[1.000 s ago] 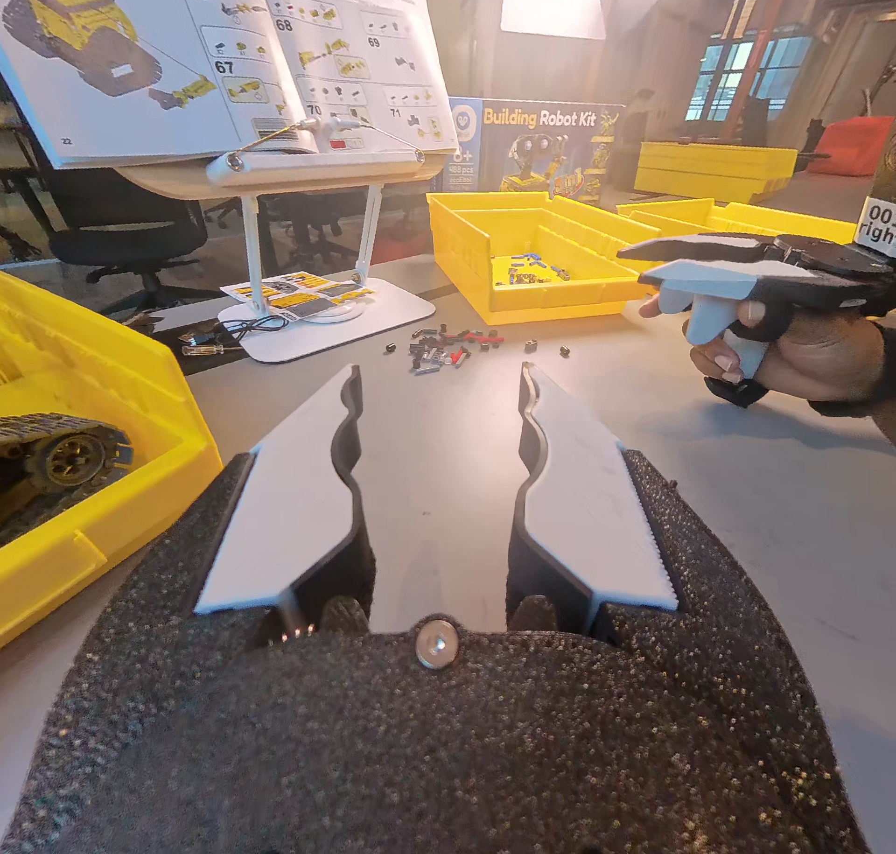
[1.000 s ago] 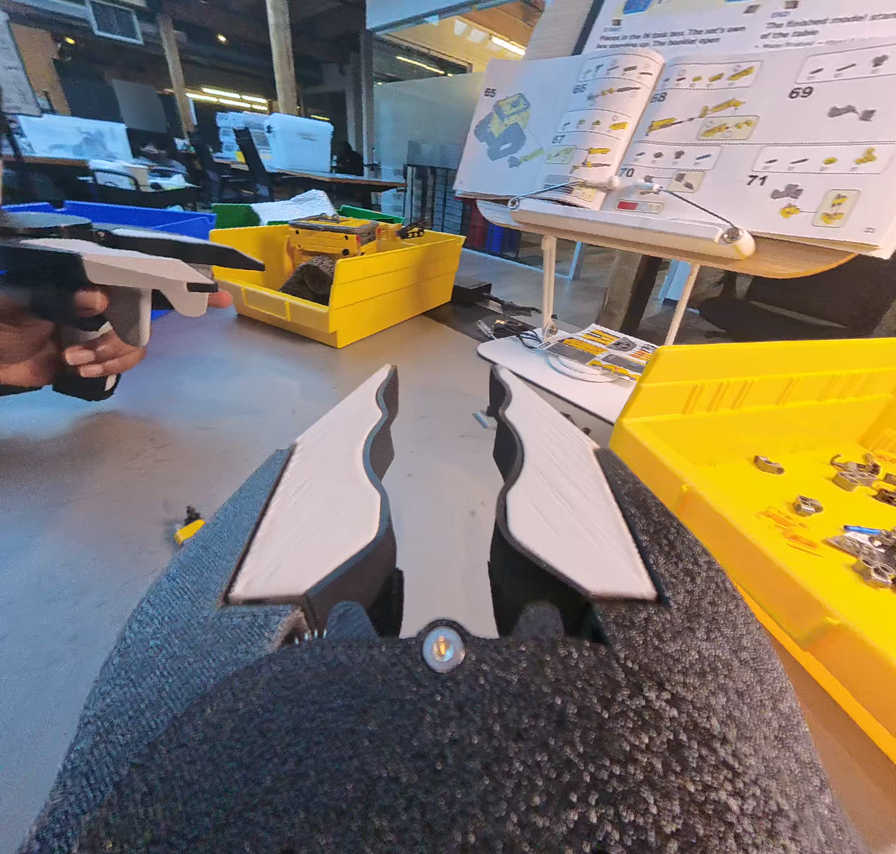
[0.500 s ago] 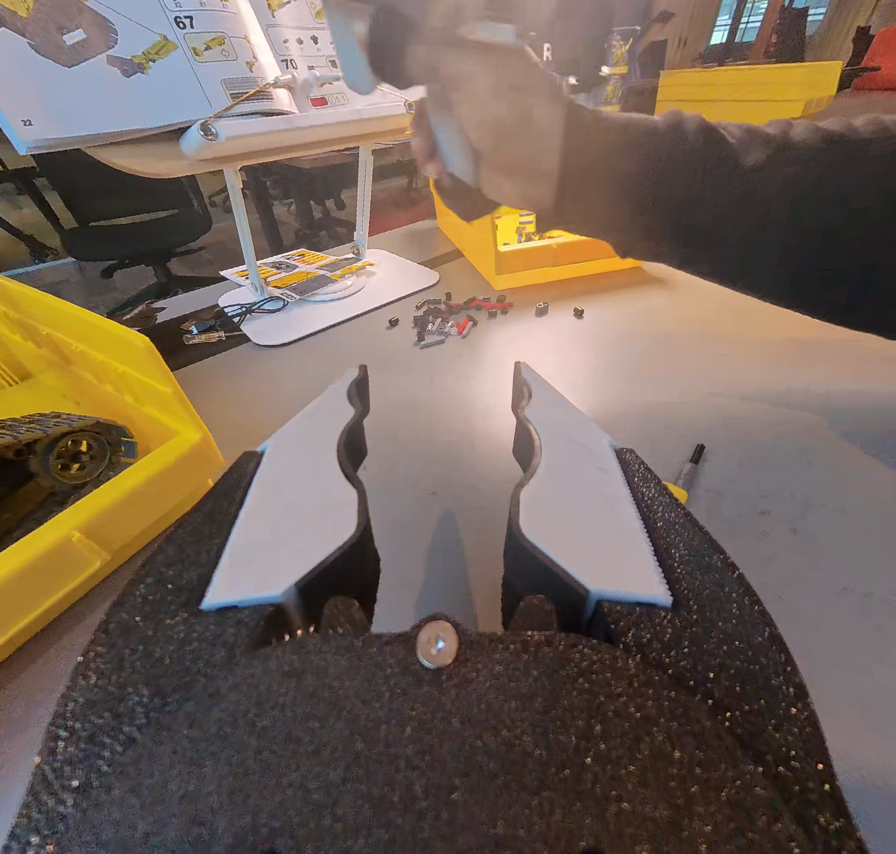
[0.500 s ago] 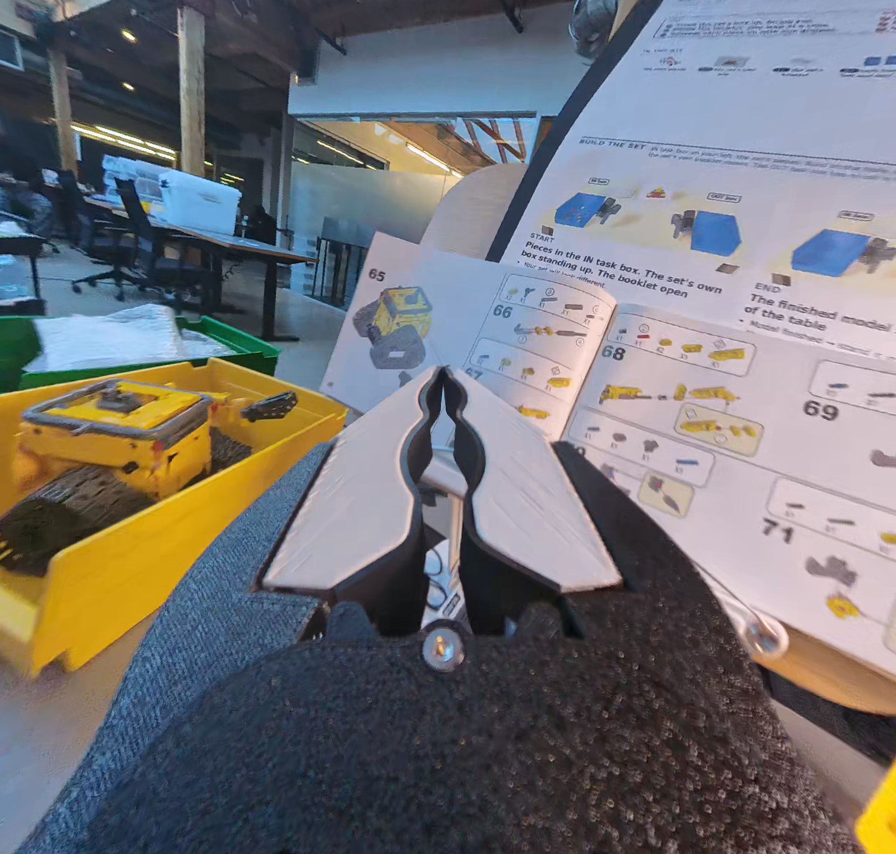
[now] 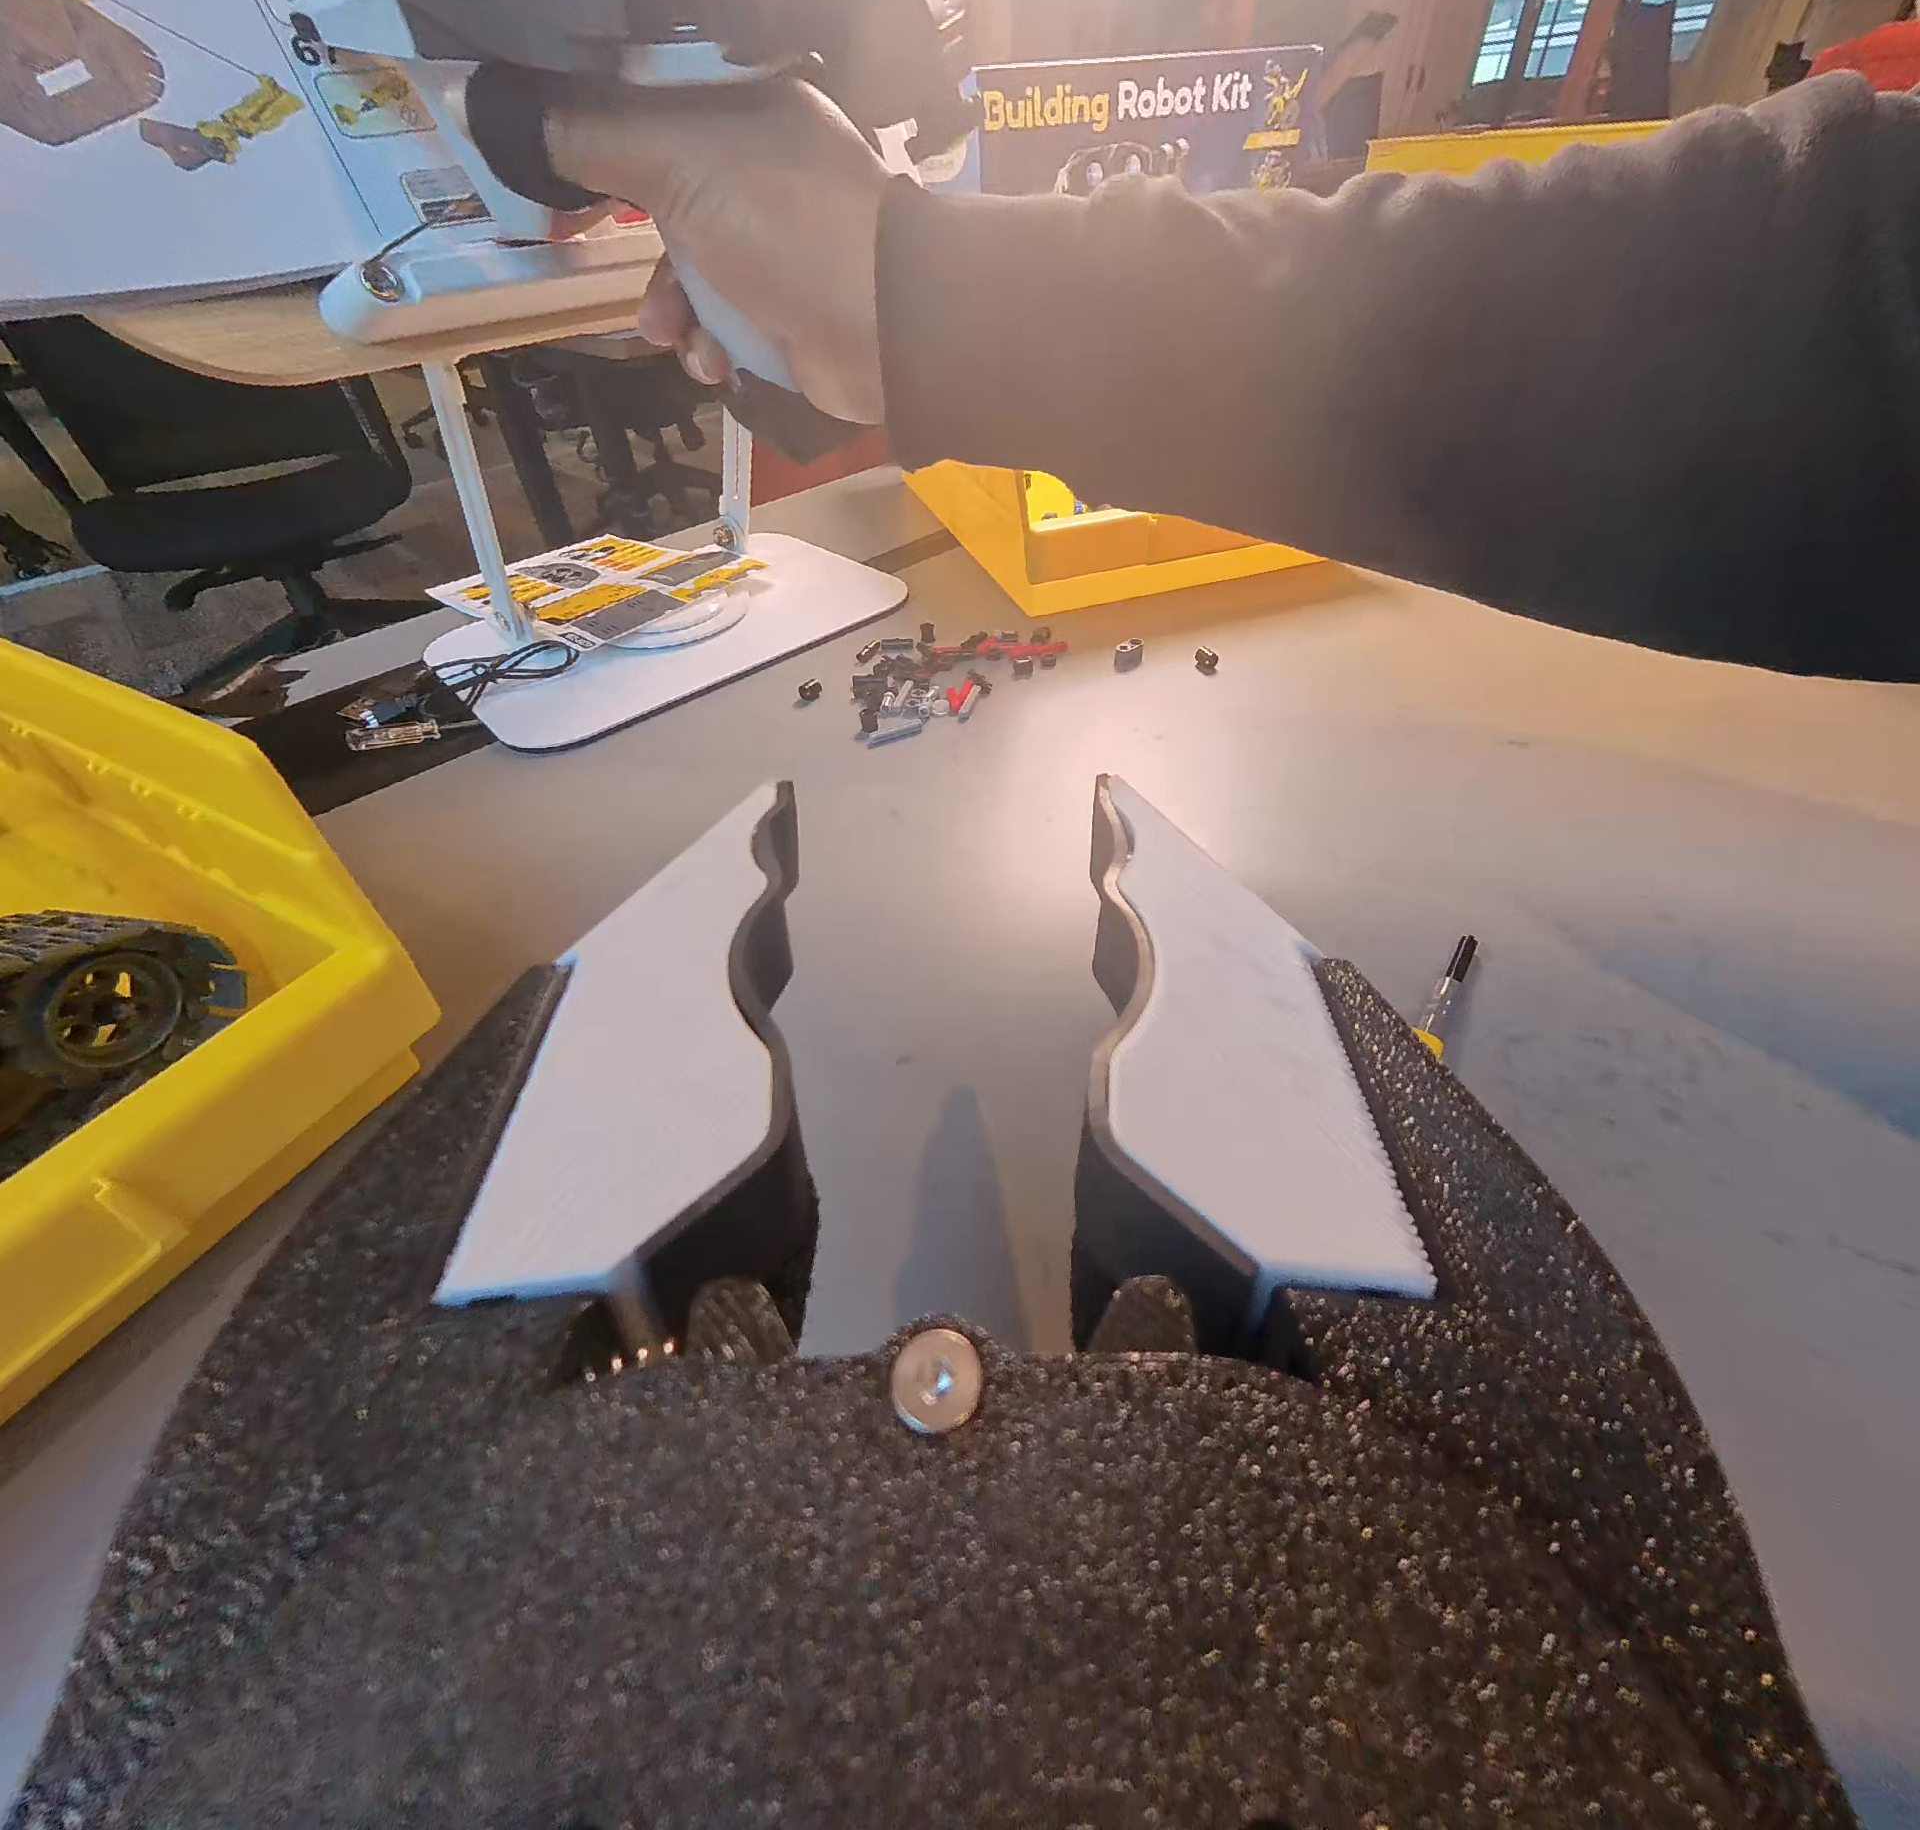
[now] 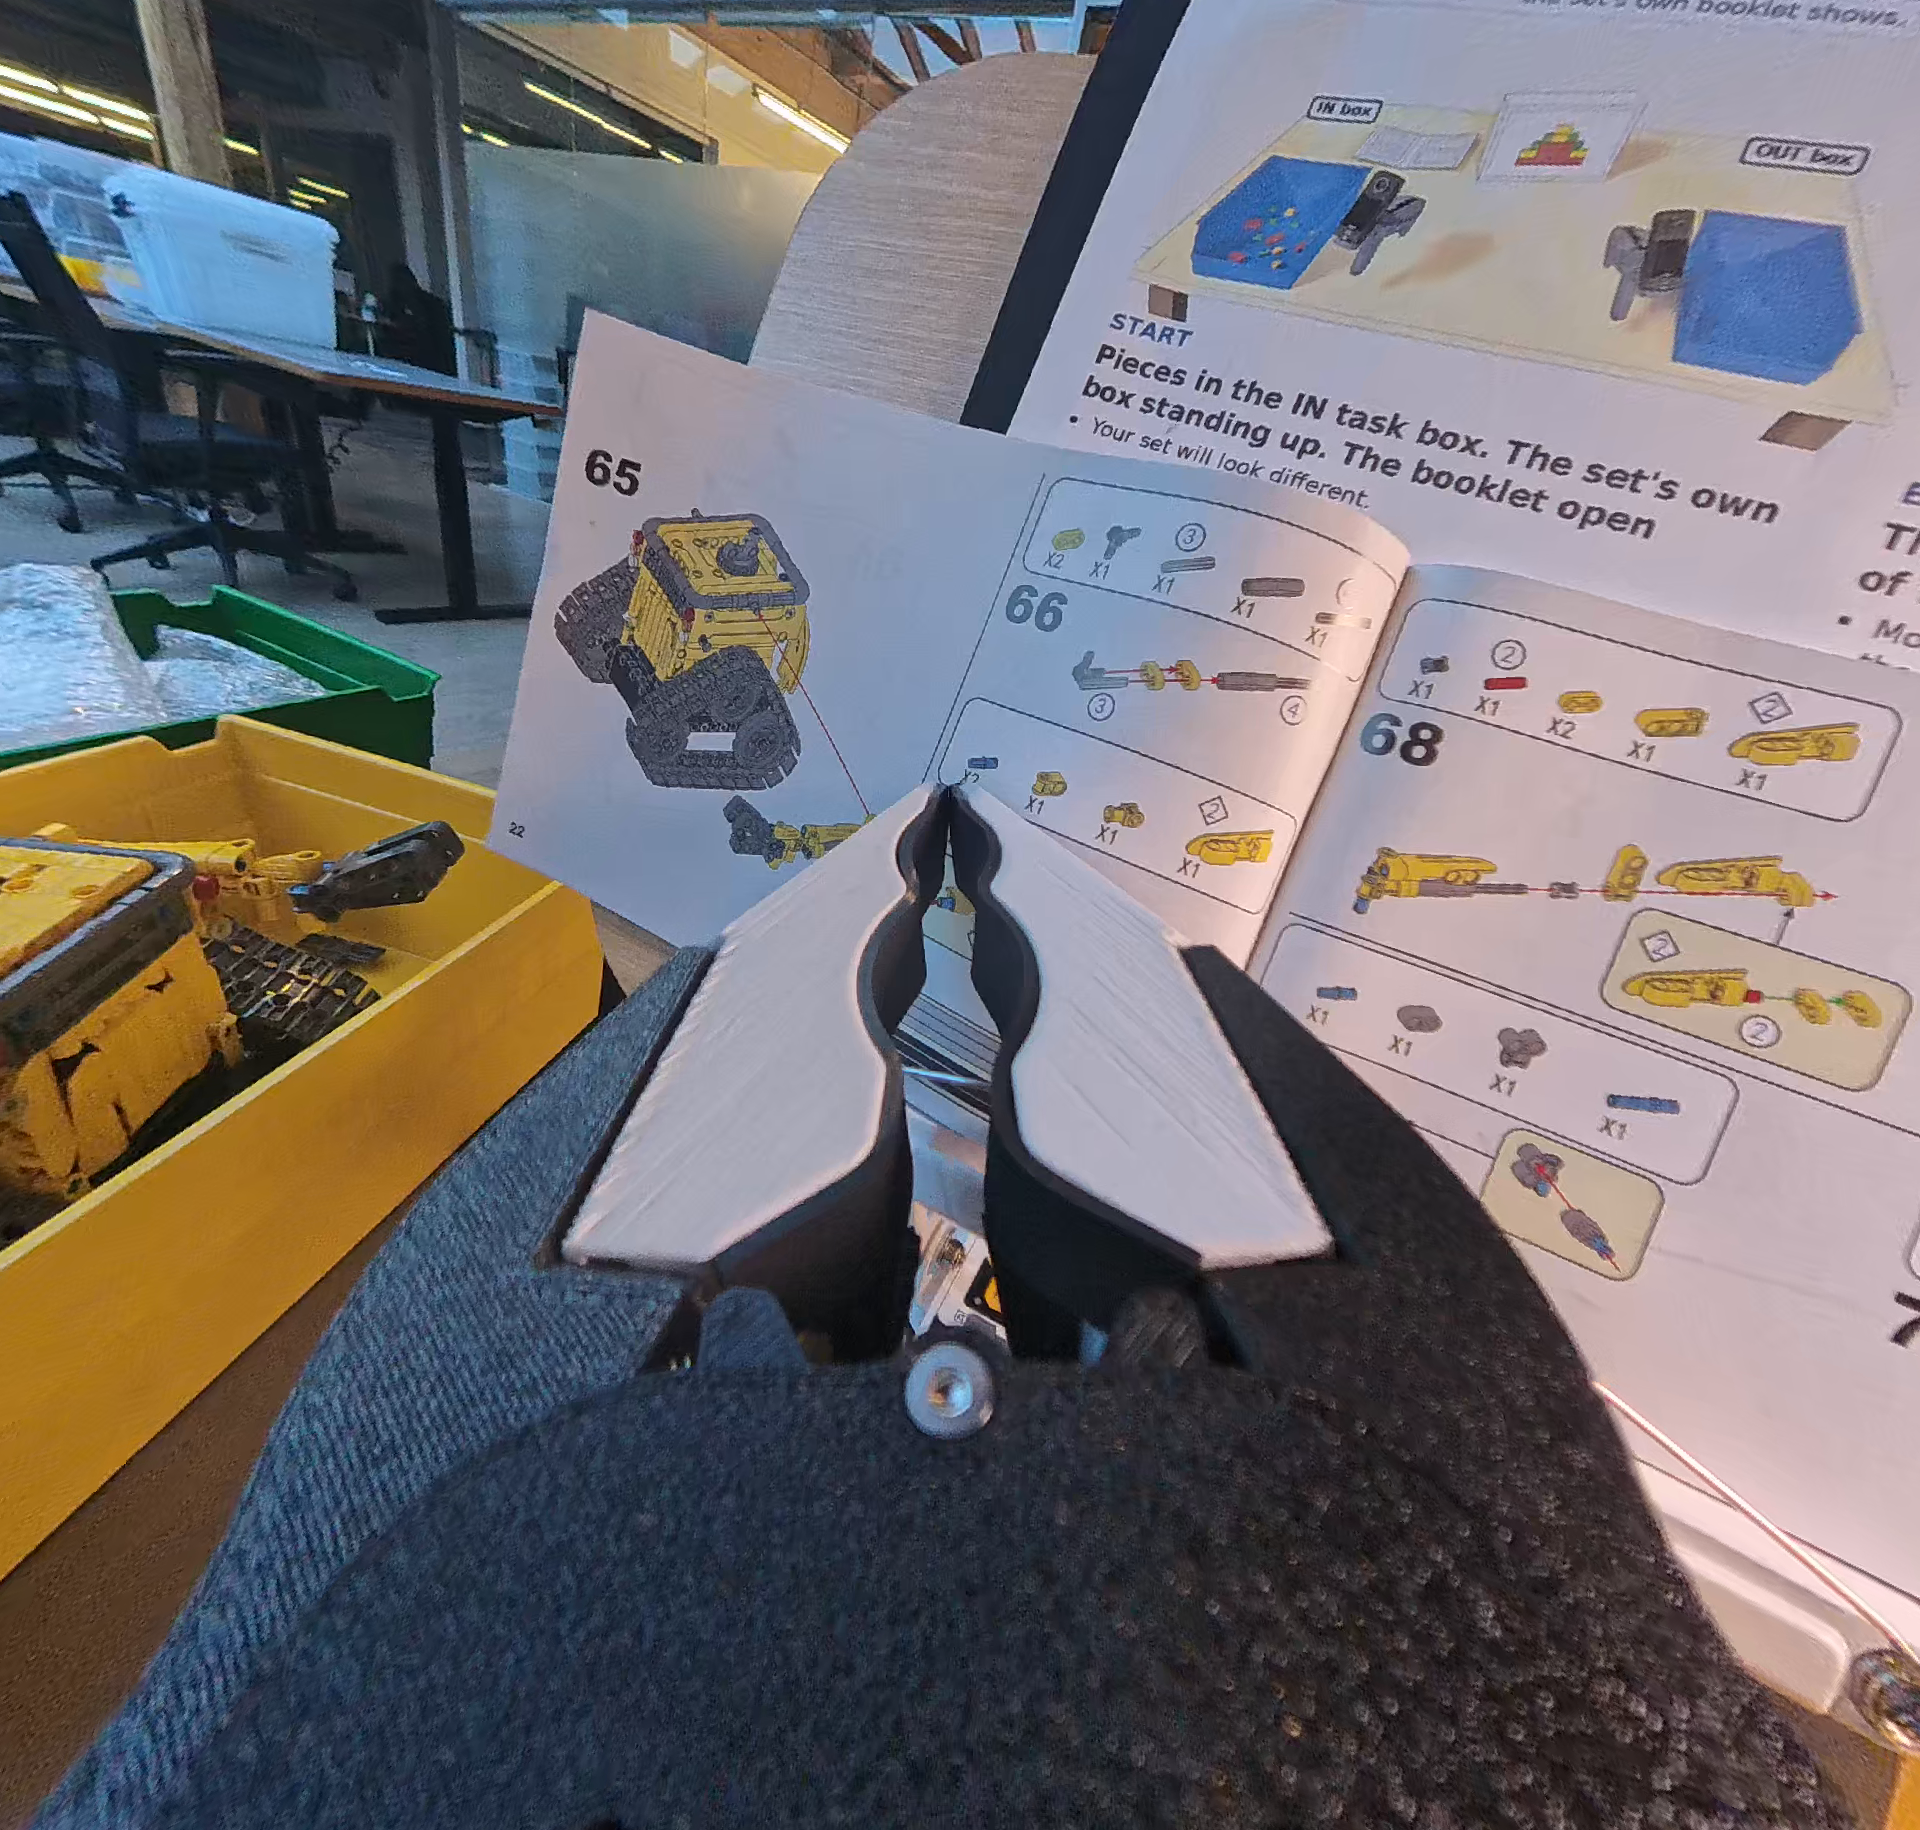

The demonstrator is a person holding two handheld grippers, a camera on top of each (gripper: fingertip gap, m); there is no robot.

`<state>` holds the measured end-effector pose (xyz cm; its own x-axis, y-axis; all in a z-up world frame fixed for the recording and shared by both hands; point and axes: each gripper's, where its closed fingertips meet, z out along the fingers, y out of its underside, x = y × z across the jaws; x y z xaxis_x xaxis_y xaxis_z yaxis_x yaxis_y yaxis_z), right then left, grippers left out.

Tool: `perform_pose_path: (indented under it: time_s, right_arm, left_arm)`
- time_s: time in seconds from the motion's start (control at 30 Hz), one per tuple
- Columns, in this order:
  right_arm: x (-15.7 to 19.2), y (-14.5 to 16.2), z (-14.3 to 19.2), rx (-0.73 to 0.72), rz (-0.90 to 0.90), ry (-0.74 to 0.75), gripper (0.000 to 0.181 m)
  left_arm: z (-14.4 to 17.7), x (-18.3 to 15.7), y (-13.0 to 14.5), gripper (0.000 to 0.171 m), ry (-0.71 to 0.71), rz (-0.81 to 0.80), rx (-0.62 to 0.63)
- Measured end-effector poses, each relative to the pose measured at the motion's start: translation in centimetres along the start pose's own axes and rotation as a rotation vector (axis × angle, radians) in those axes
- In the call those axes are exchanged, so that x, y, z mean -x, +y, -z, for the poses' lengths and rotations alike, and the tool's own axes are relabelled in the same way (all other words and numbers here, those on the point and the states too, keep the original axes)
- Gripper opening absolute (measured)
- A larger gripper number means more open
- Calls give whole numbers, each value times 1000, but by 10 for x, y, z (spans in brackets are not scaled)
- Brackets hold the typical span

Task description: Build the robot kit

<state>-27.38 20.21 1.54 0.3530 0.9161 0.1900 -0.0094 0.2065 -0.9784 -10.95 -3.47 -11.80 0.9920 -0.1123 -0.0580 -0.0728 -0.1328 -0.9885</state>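
Fingertips of the right gripper [image 6: 947,795] are pressed together, with only the curved hollow behind them left free, and they are held at the lower part of the left page of the booklet [image 6: 883,554]; whether paper is caught between them cannot be told. The booklet is laid open on a white stand [image 5: 468,284], with a larger printed sheet [image 6: 1507,274] propped behind it. In the left wrist view the hand [image 5: 748,222] carrying this gripper is seen raised at the stand's ledge, and its dark sleeve [image 5: 1351,378] is stretched across the table [image 5: 1455,845]. The left gripper [image 5: 940,788] is held low over the bare table with its fingers set wide apart, and nothing is between them. Ahead of it a pile of small parts [image 5: 935,679] is scattered, near the stand's base, where a sticker sheet [image 5: 603,585] is laid. A yellow bin [image 5: 208,1105] with a tracked model [image 5: 94,1001] inside is placed just beside the left gripper, and a marker [image 5: 1449,980] is lying close at its other side. A second yellow bin [image 5: 1122,554] is partly hidden under the sleeve, and a kit box [image 5: 1132,118] is stood behind it.
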Motion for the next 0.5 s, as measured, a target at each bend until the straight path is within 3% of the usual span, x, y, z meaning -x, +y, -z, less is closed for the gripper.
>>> perform_pose_path:
  time_s: [0.5]
  right_arm:
    - [-19, 0, 16, -18, -27, 55, 2]
  left_arm:
    - [0, -2, 2, 56, 9, -6, 11]
